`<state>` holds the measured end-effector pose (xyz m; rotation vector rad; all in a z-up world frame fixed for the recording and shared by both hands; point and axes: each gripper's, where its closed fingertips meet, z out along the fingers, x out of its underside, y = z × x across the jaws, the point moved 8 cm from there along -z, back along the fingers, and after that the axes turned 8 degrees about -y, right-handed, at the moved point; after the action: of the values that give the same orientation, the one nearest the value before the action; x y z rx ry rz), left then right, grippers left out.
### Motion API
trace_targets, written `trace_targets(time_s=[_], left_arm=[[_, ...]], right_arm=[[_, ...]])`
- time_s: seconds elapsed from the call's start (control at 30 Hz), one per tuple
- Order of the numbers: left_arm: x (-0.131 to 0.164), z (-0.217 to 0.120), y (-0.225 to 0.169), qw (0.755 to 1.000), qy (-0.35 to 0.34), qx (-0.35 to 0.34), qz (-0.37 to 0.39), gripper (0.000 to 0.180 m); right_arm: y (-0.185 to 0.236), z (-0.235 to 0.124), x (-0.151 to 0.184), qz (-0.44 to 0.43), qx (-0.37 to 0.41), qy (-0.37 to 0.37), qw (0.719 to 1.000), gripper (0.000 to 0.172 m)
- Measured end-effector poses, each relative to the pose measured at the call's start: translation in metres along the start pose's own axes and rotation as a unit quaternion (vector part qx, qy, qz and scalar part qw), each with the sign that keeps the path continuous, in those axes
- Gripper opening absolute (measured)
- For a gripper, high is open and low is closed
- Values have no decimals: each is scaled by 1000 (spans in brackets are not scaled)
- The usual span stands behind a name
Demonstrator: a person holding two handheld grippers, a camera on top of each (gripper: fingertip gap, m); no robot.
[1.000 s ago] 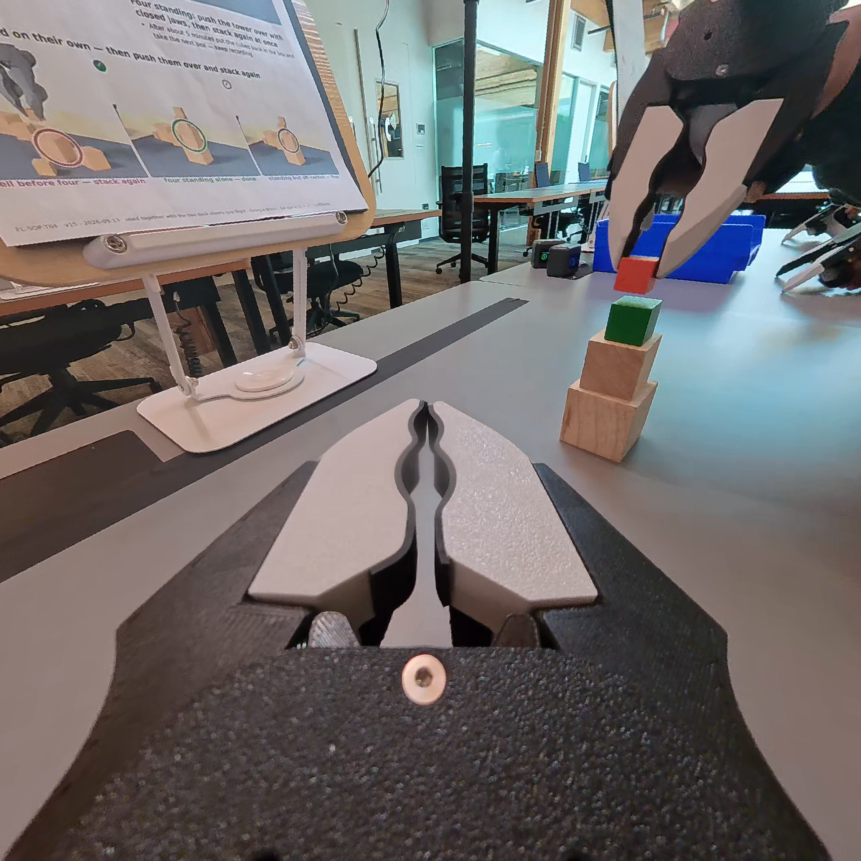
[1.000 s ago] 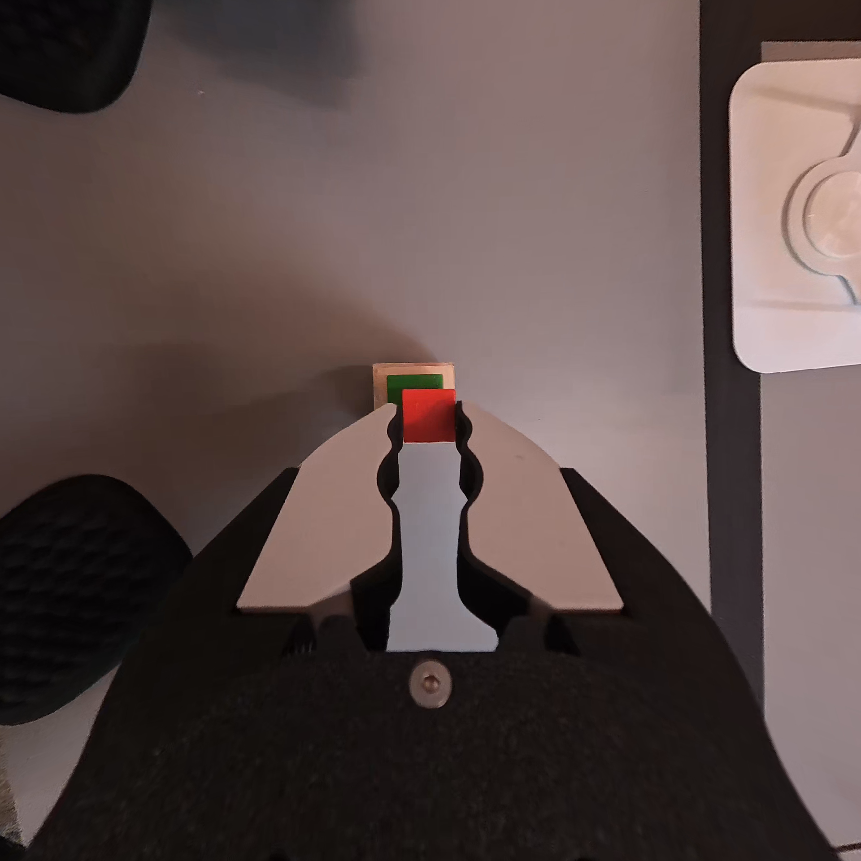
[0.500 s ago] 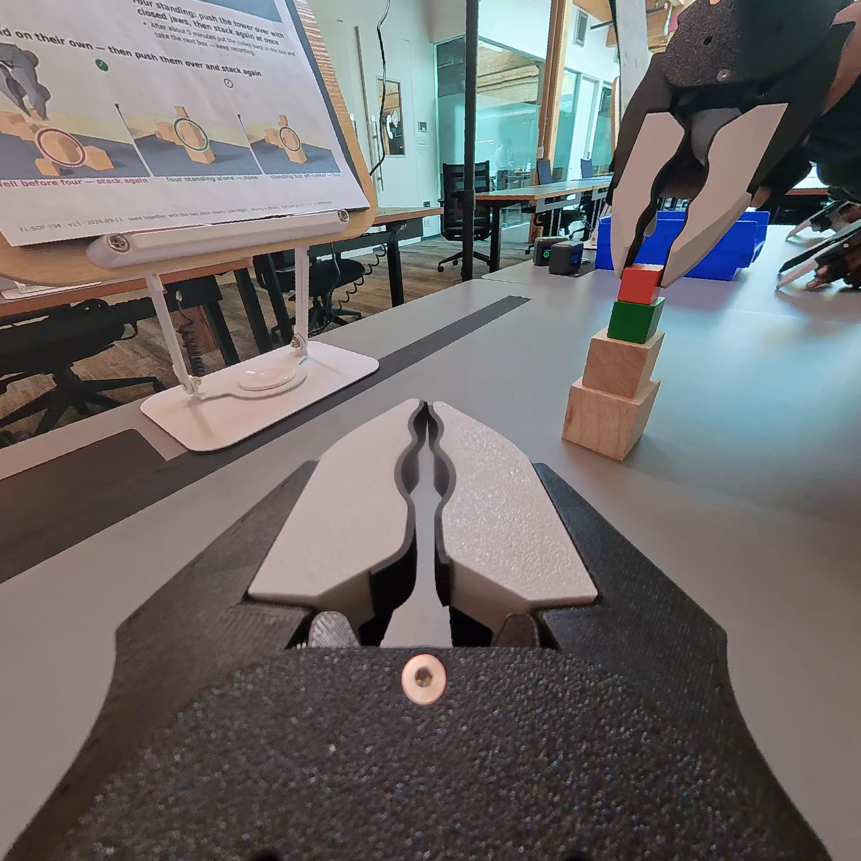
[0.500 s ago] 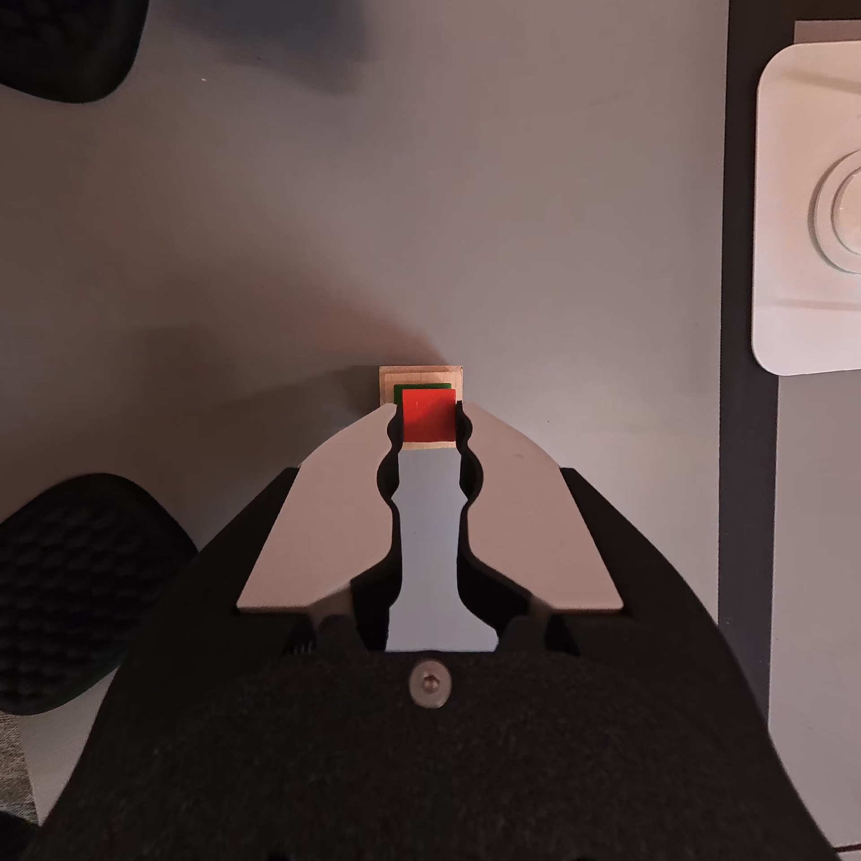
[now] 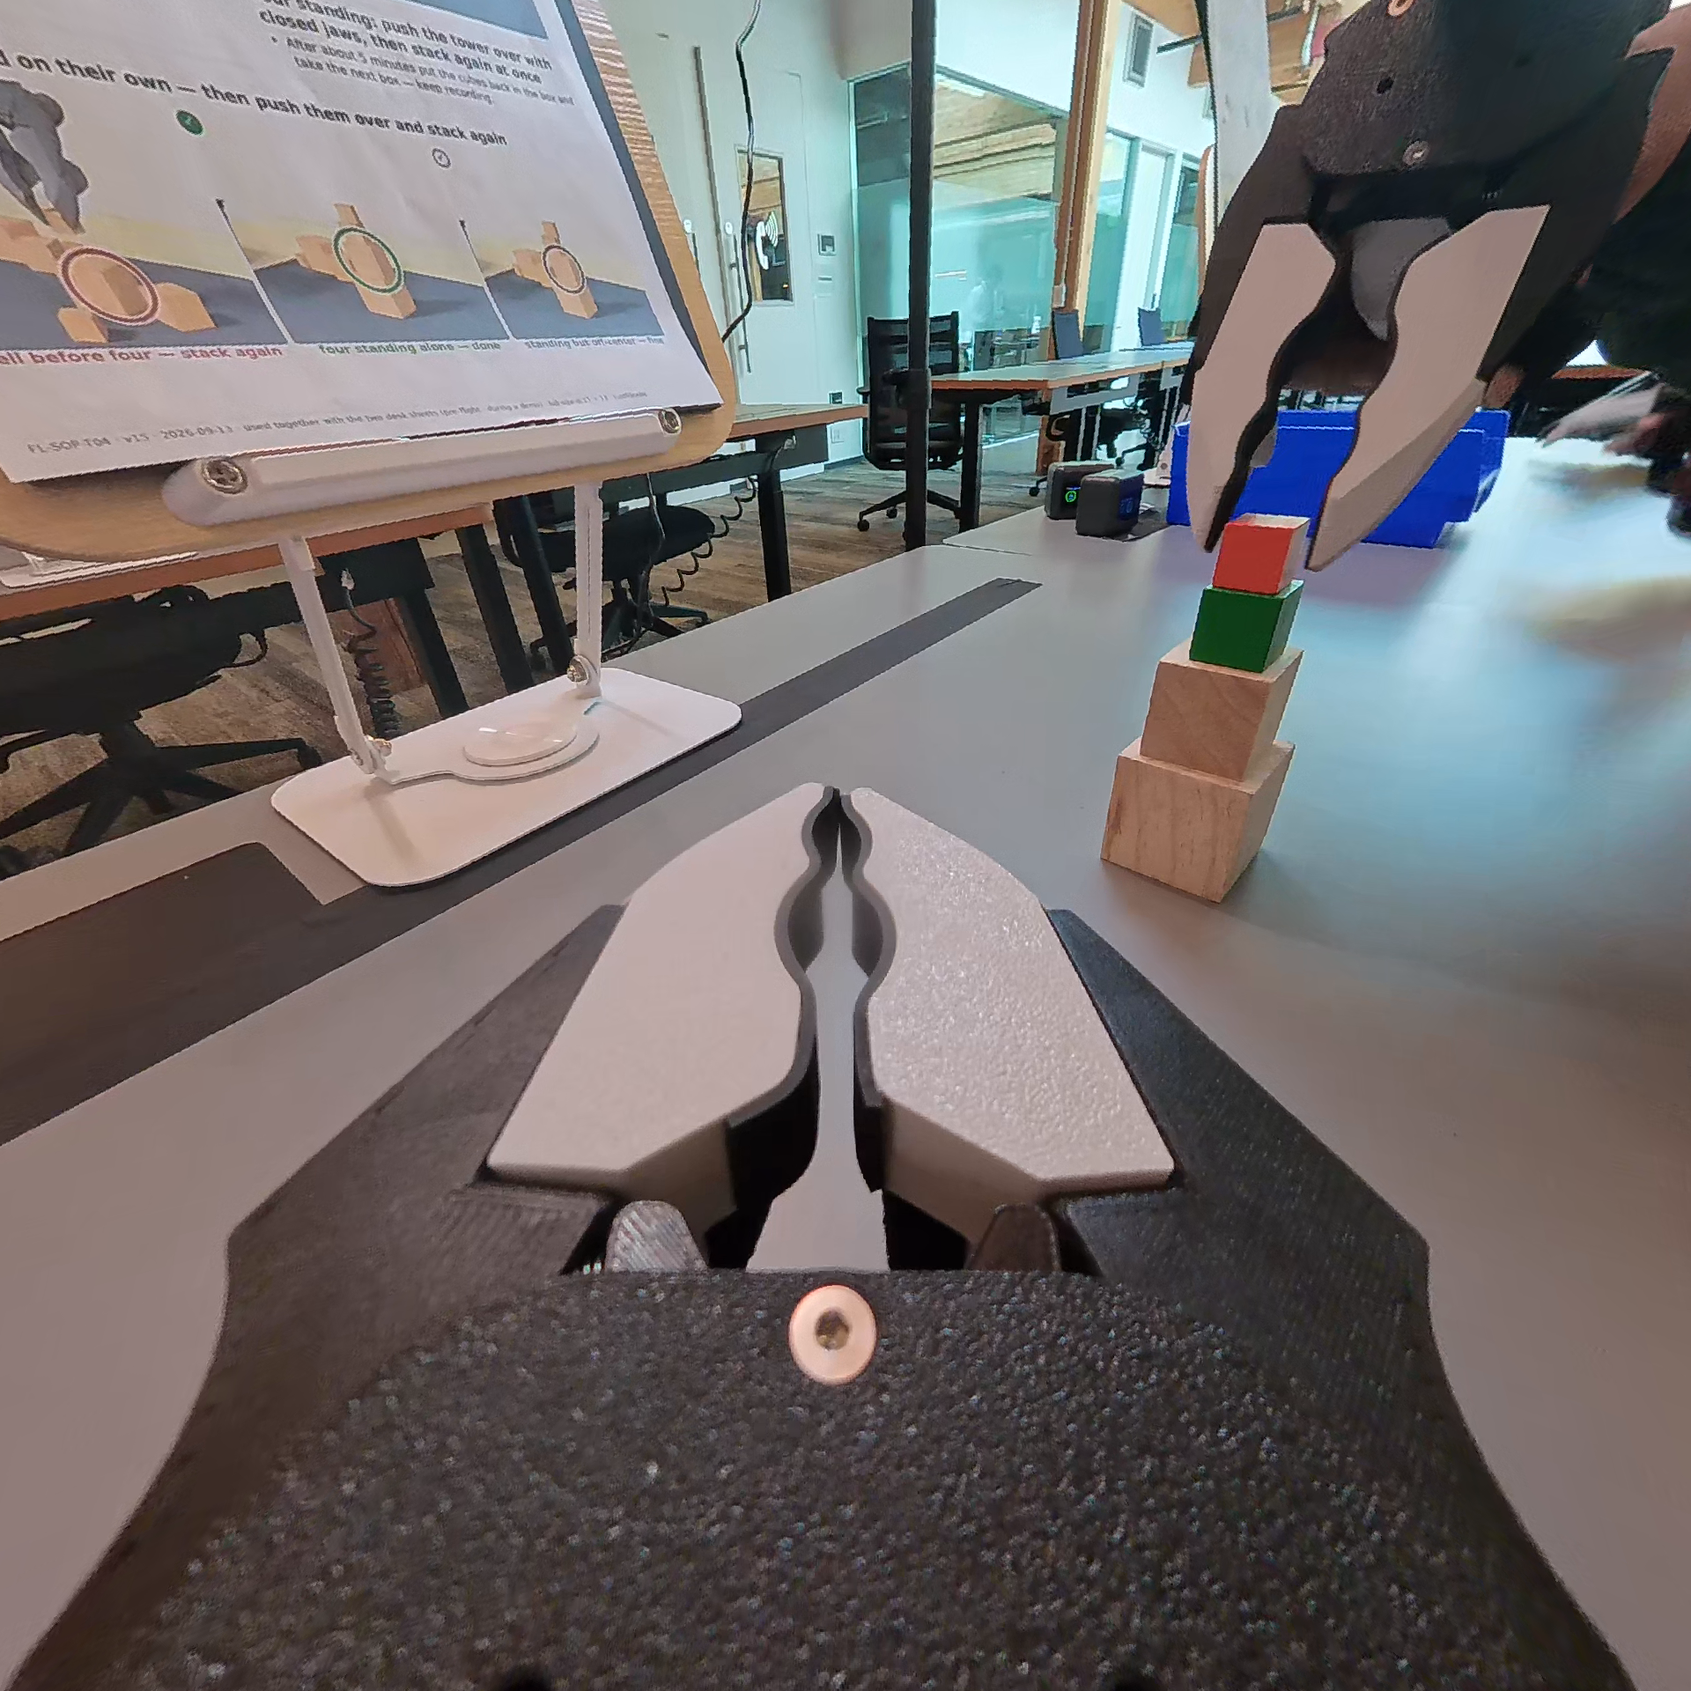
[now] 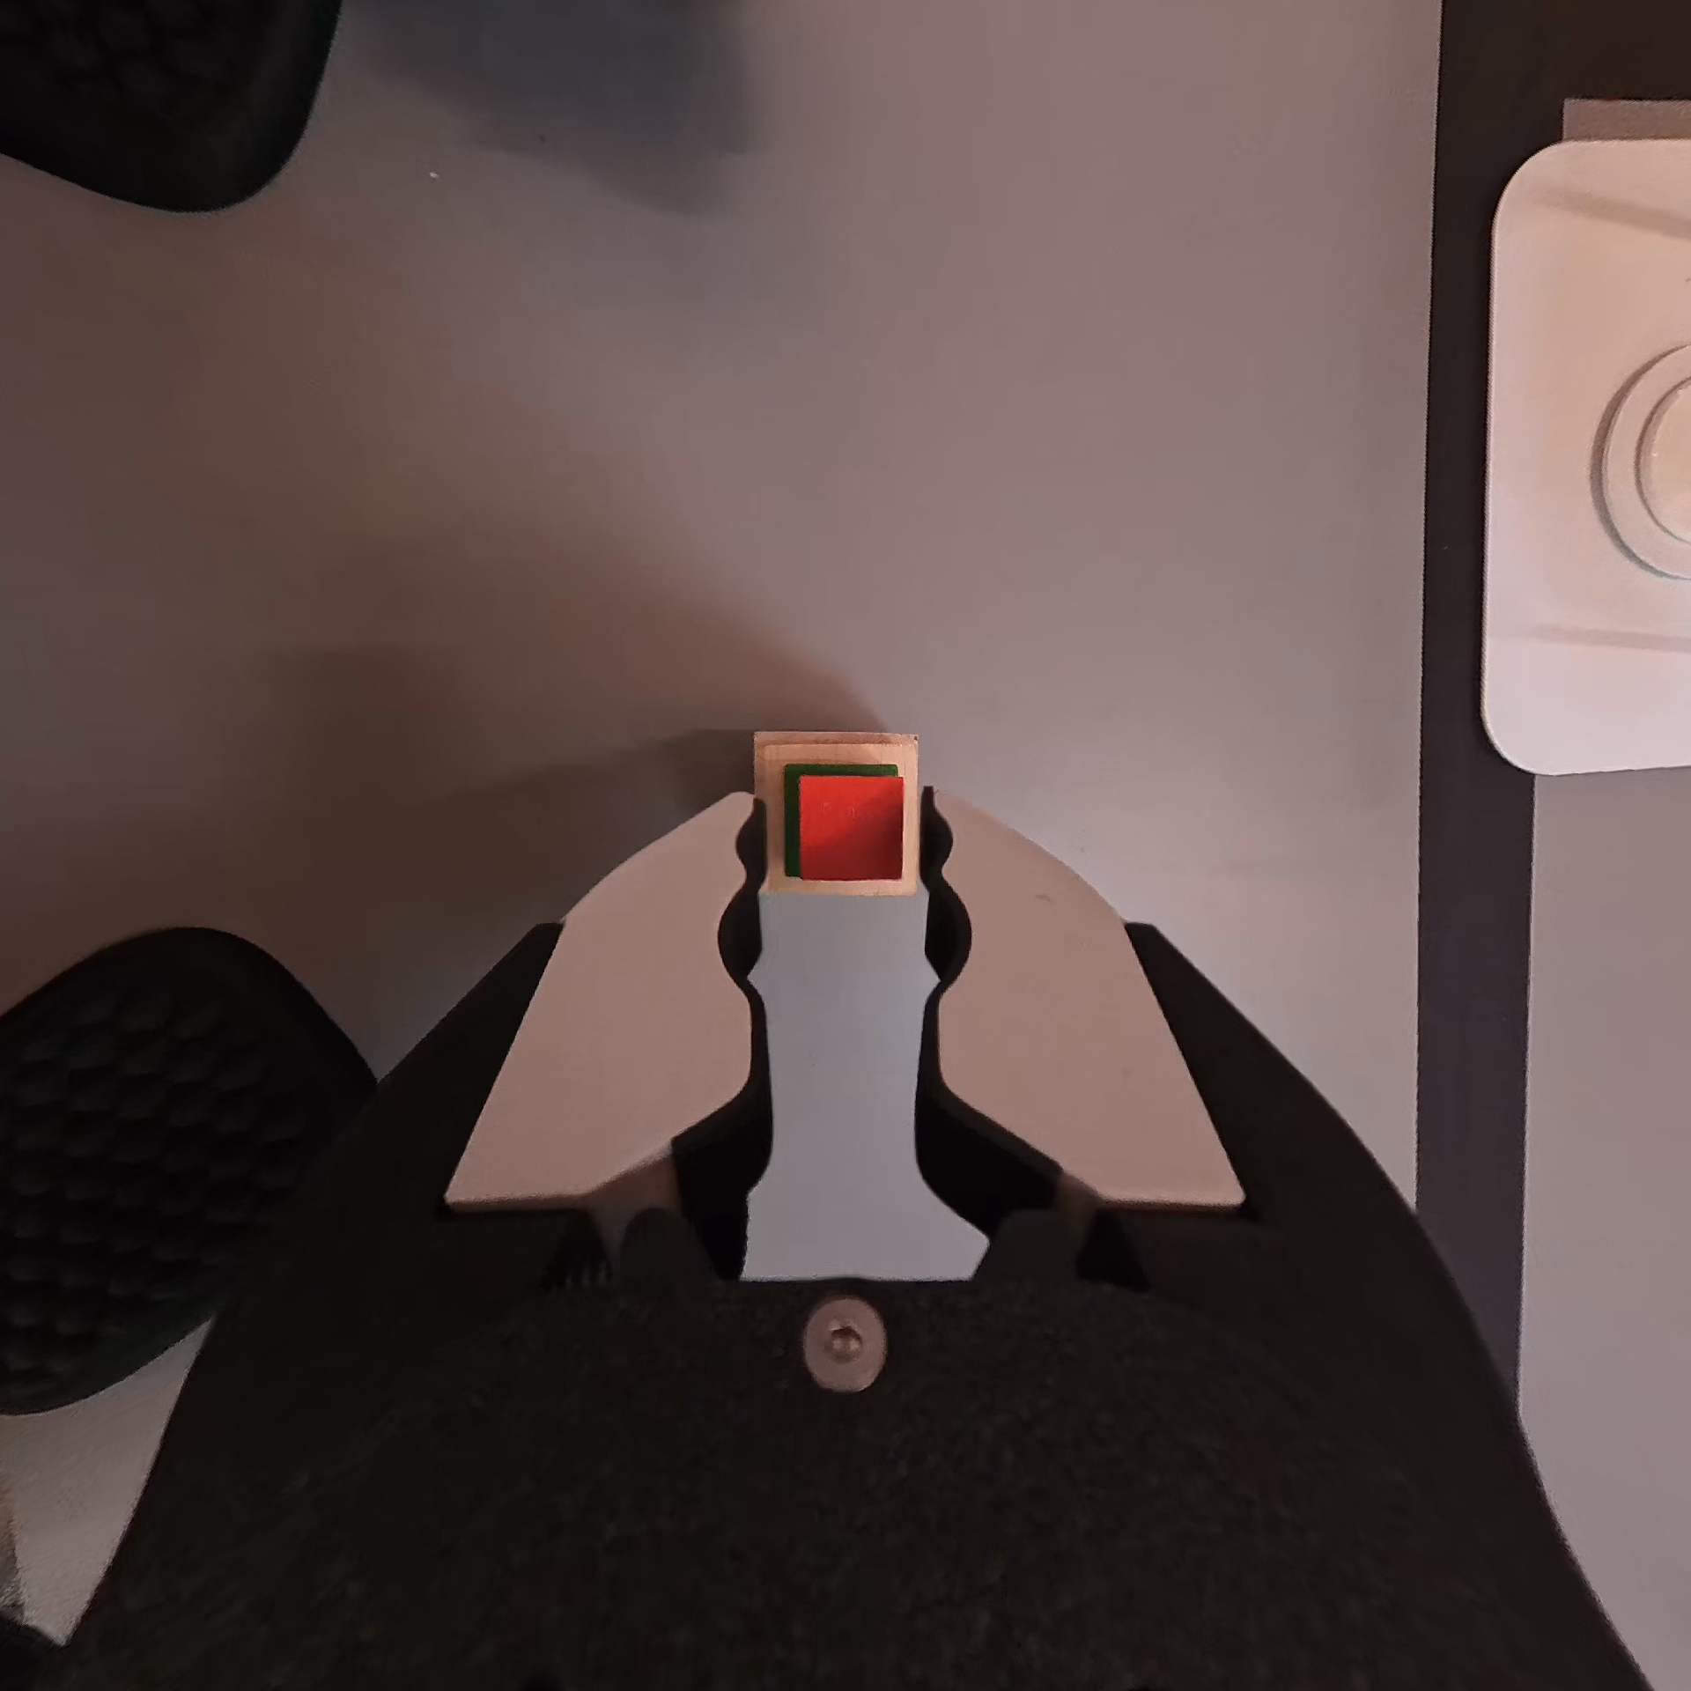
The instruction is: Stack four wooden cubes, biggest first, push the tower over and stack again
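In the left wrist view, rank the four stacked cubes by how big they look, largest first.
Largest to smallest as they look:
1. Bottom wooden cube
2. Upper wooden cube
3. Green cube
4. Red cube

Green and red look close. All four stand in one stack, so nearness to the camera hardly skews this.

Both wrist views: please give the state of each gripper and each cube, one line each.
Left gripper: shut, holds nothing.
Right gripper: open, fingertips either side of the red cube, not pressing.
Red cube: top of the tower, on the green cube.
Green cube: on the upper wooden cube.
Upper wooden cube: on the bottom one.
Bottom wooden cube: on the table.
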<state>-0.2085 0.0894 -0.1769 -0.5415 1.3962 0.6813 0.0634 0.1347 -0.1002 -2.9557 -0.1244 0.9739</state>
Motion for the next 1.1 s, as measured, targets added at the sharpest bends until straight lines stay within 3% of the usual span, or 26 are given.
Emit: trace_targets(time_s=[0.13,0.3,0.47,0.6,0.73,0.87,0.97,1.1], left_arm=[[1,0,1,1000,0,-1,-2,0],[0,0,1,1000,-3,-4,-1,0],[-3,0,2,1000,-1,-23,3,0],[-5,-2,5,999,3,-47,2,0],[-7,-4,8,998,-1,-66,3,0],[-10,-4,10,996,-6,-83,13,0],[-15,-5,10,995,-7,-99,17,0],[-20,-8,10,991,-11,-128,32,0]], right_arm=[[1,-12,-5,-1,19,-54,998,36],[-1,-40,-6,13,127,-174,976,38],[5,-58,8,69,269,-328,903,33],[17,-61,25,143,370,-415,819,0],[33,-52,43,217,445,-432,754,0],[43,-34,65,238,509,-415,715,0],[41,-16,82,223,531,-418,703,0],[39,-4,95,217,538,-390,715,0]])
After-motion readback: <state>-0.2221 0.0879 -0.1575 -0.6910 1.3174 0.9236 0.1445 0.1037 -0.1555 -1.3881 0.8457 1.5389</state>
